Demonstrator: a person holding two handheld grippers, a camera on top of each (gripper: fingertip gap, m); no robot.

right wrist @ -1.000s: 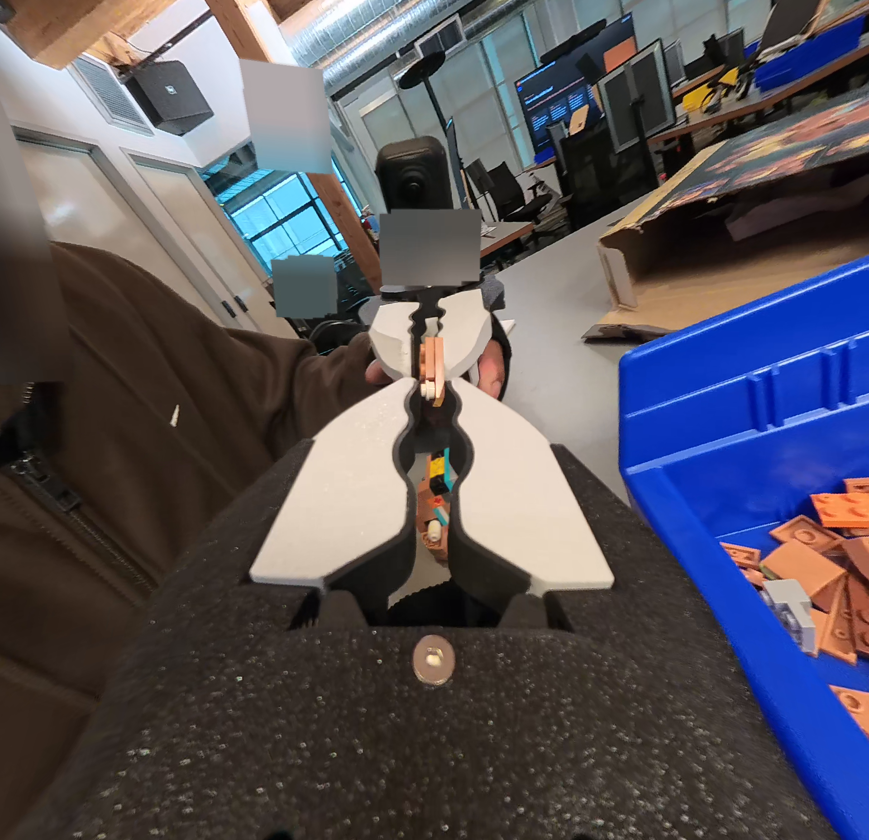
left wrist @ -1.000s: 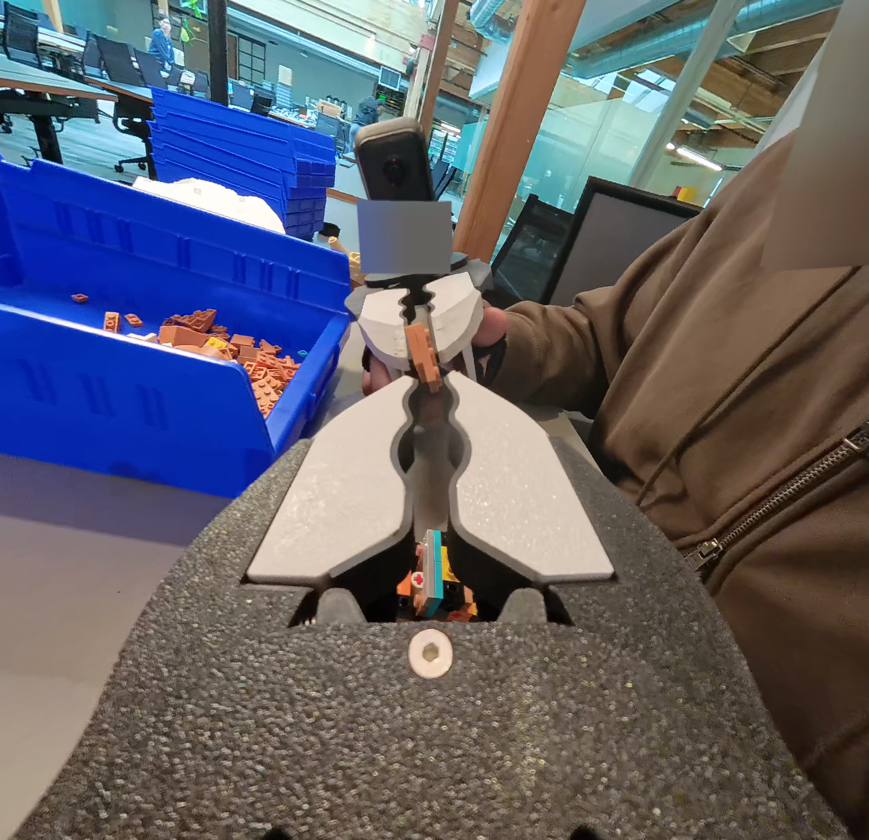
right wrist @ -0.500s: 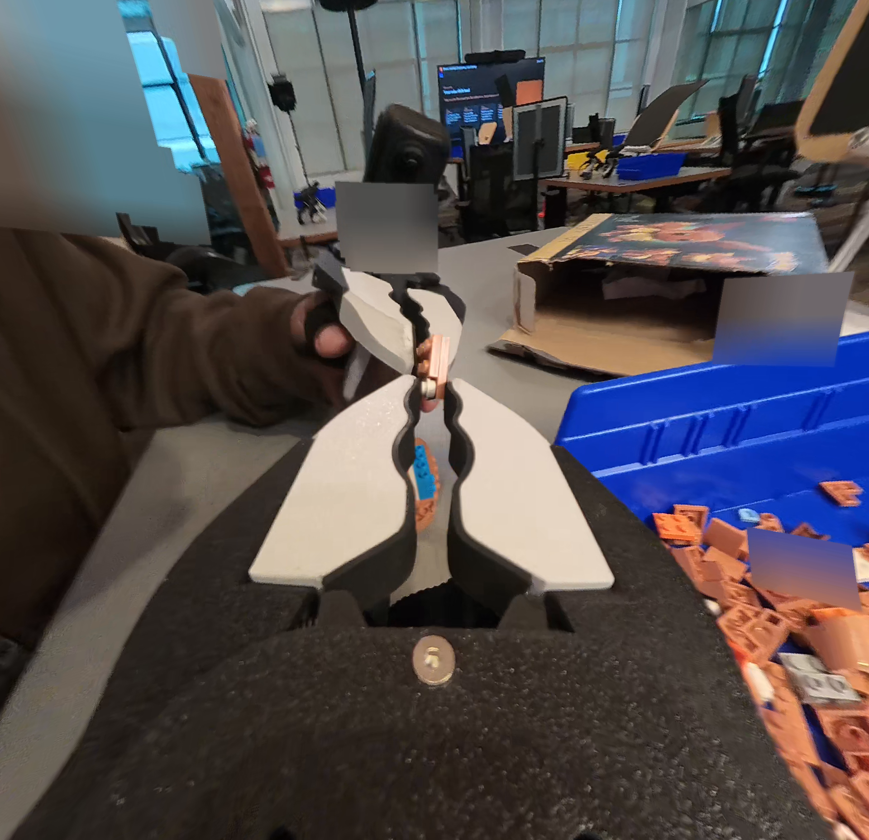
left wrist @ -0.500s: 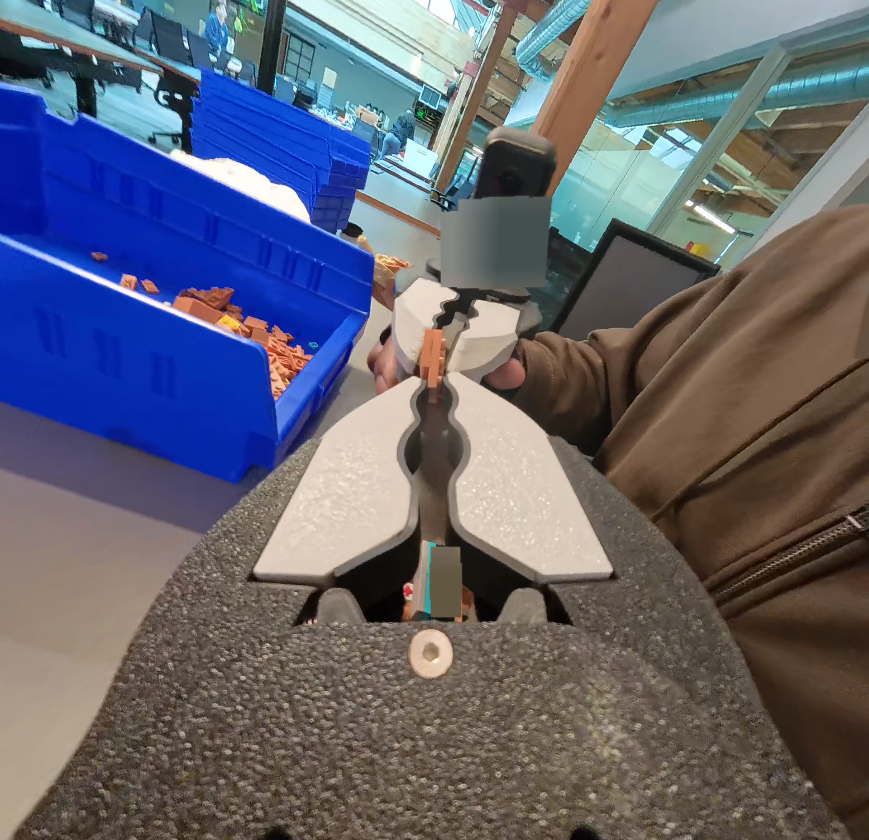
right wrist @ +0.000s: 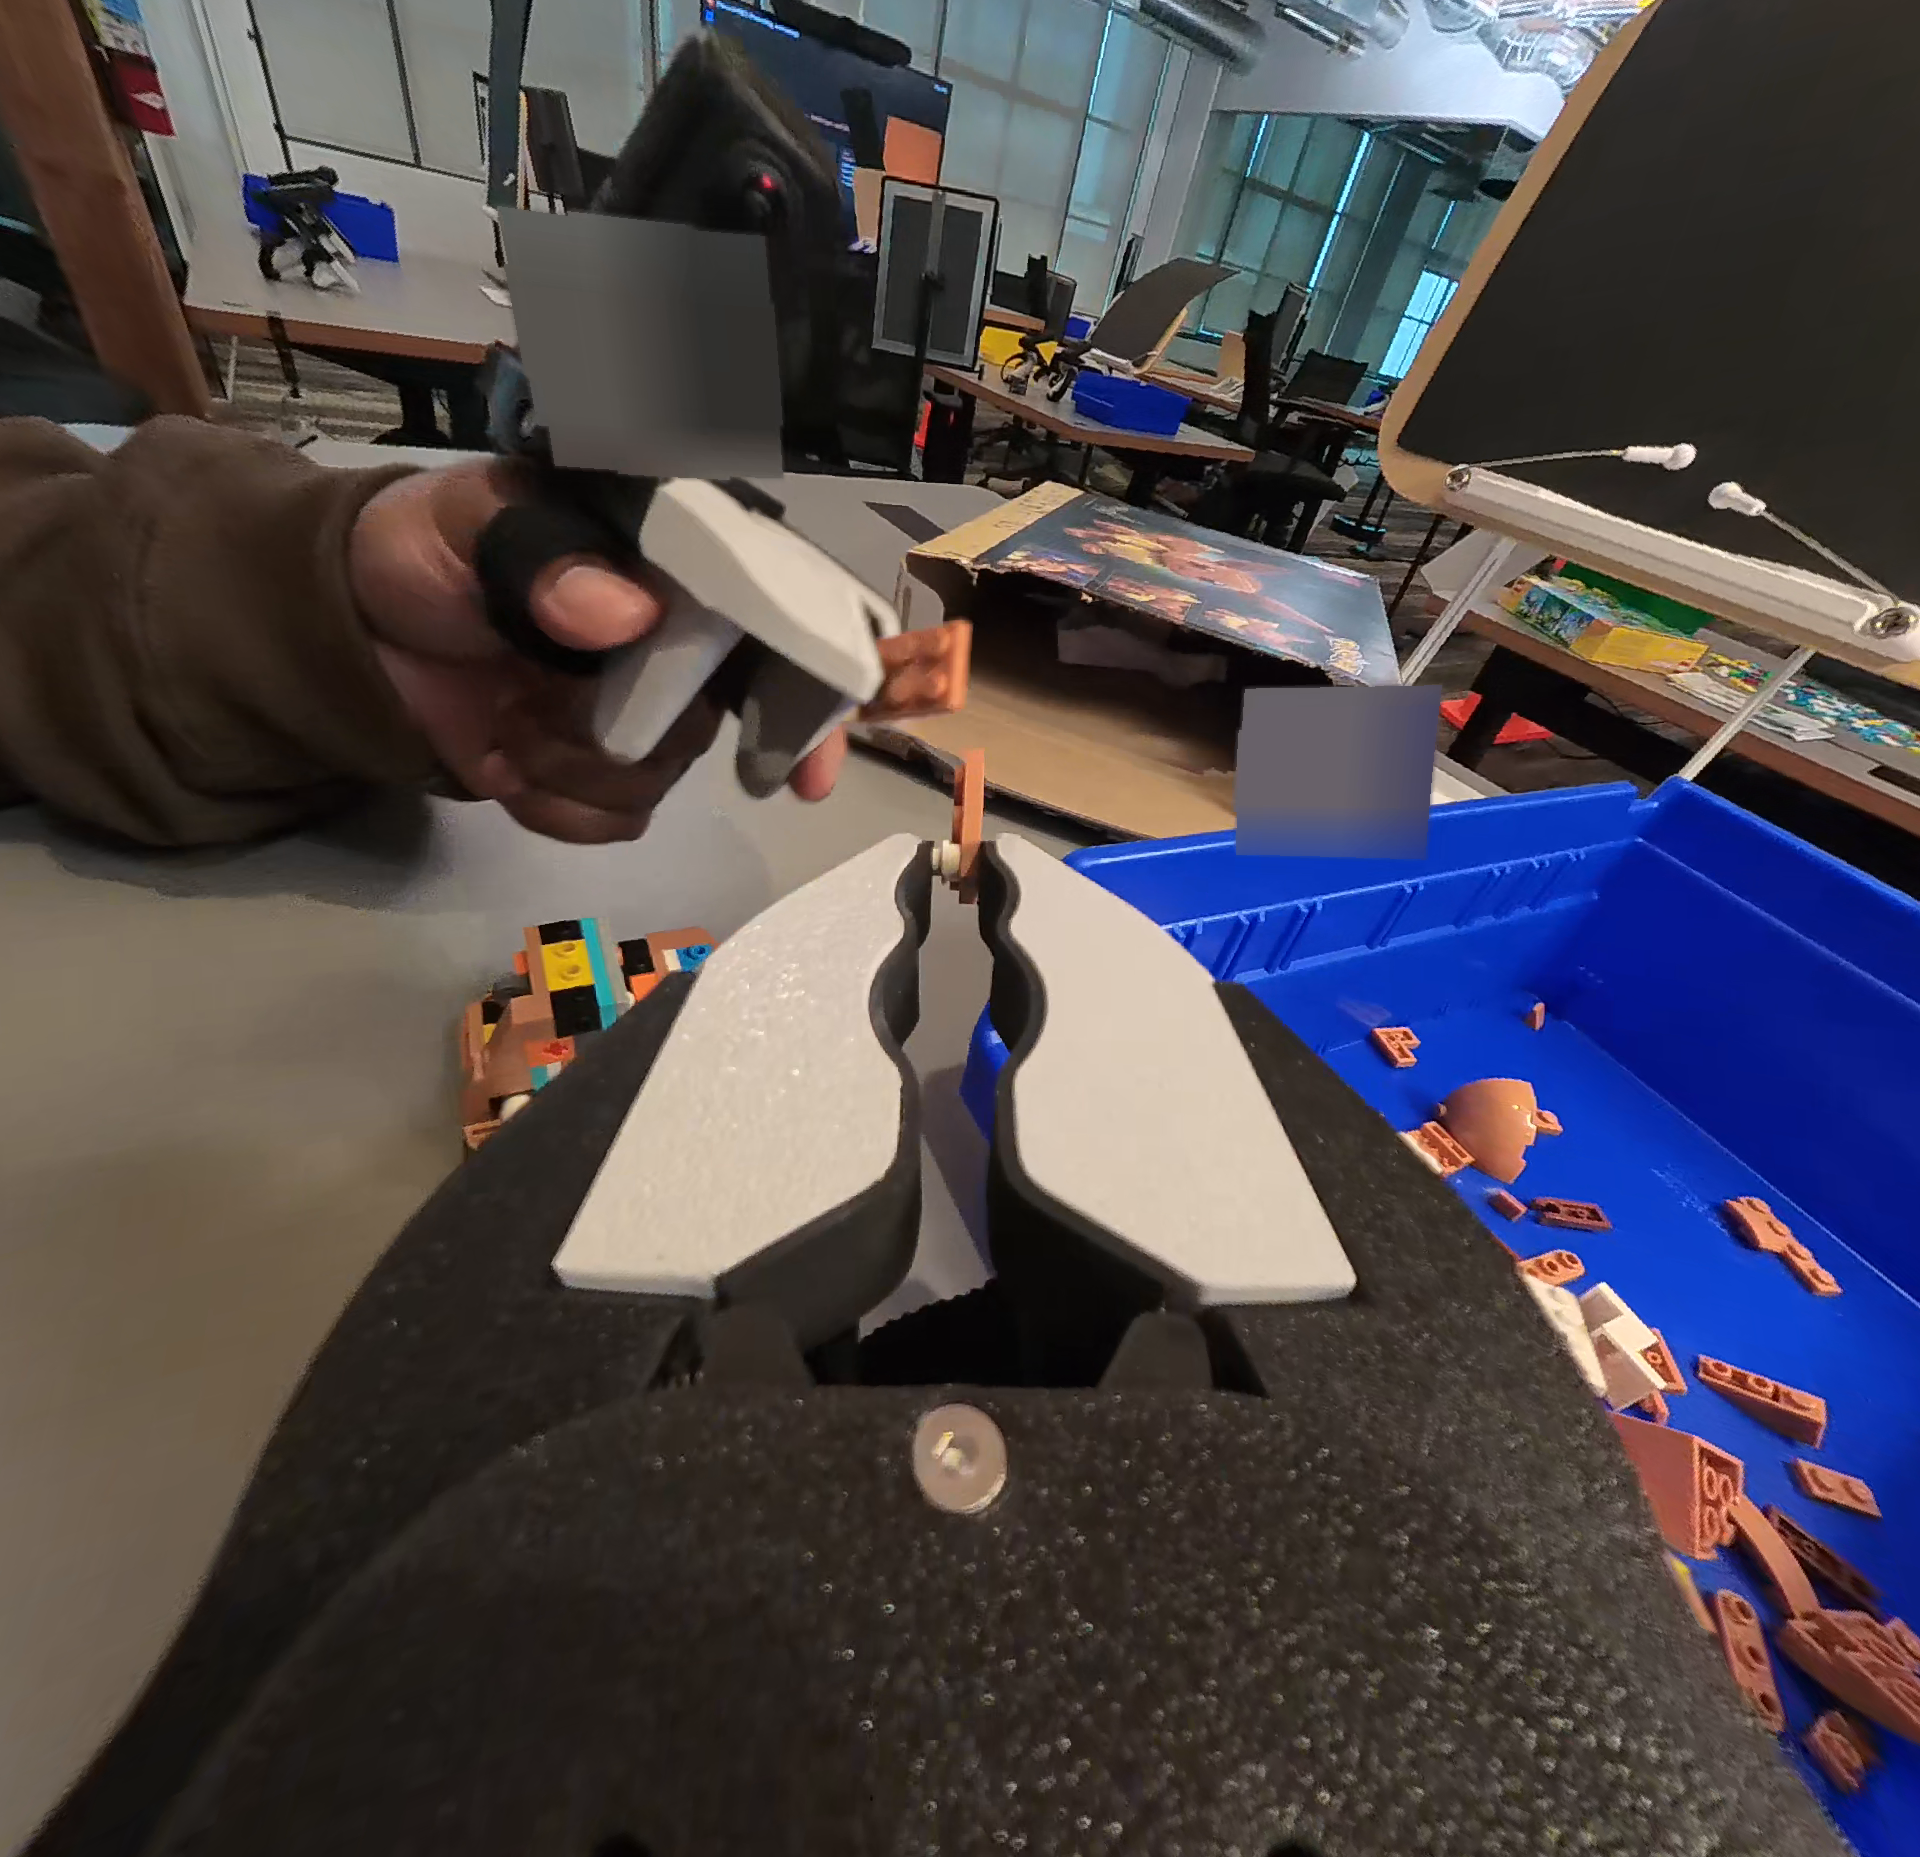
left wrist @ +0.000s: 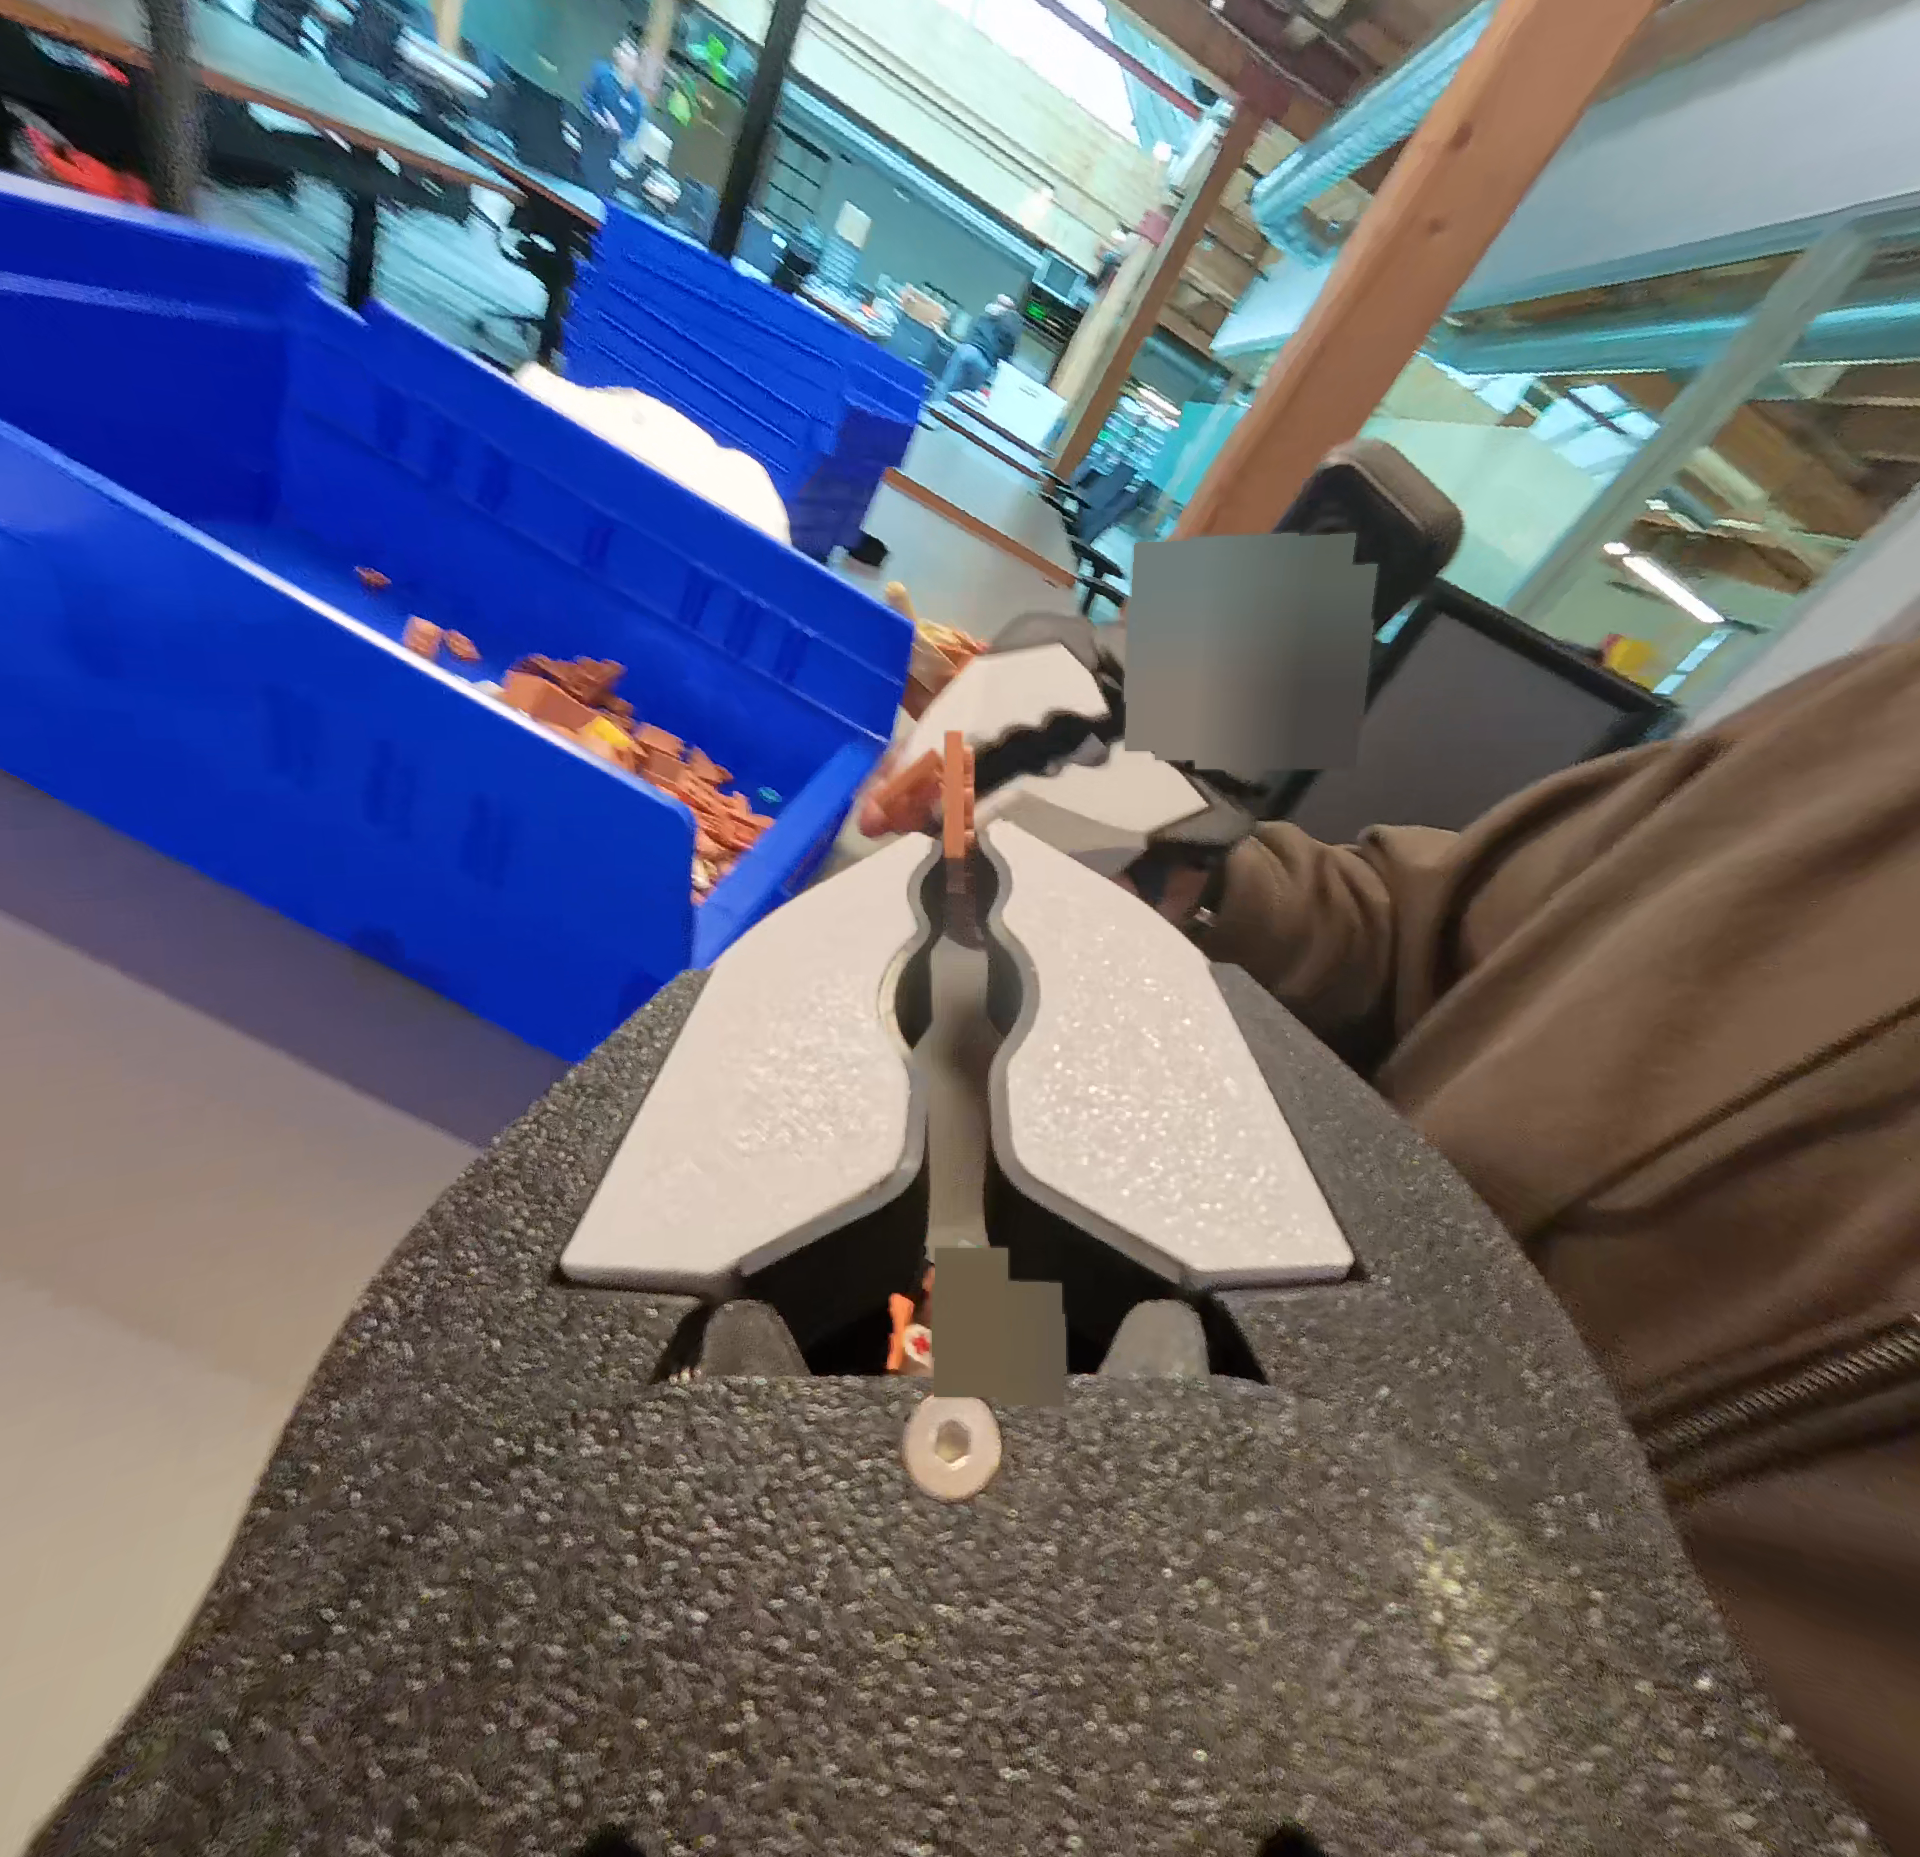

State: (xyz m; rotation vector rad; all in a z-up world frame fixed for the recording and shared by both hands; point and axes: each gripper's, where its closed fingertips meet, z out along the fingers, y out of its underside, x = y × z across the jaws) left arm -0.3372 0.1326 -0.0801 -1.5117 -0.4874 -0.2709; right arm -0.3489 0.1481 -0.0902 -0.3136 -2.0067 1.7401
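We see left gripper (left wrist: 957, 851) clamping a brown plate (left wrist: 955, 791), right gripper (right wrist: 958, 860) pinching another thin plate (right wrist: 968, 808), blue bin (right wrist: 1538, 877) just beyond its right finger.

Both grippers are showing pale grey fingers (right wrist: 790, 1069) over speckled black foam. Each is pinching a terracotta-brown plate (right wrist: 968, 815). The bin (right wrist: 1766, 986) is glowing bright blue, scattered with brown pieces (right wrist: 1766, 1392). The small build (right wrist: 561, 997) on the grey surface (right wrist: 208, 1080) is mixing brown, black, yellow and perhaps teal.
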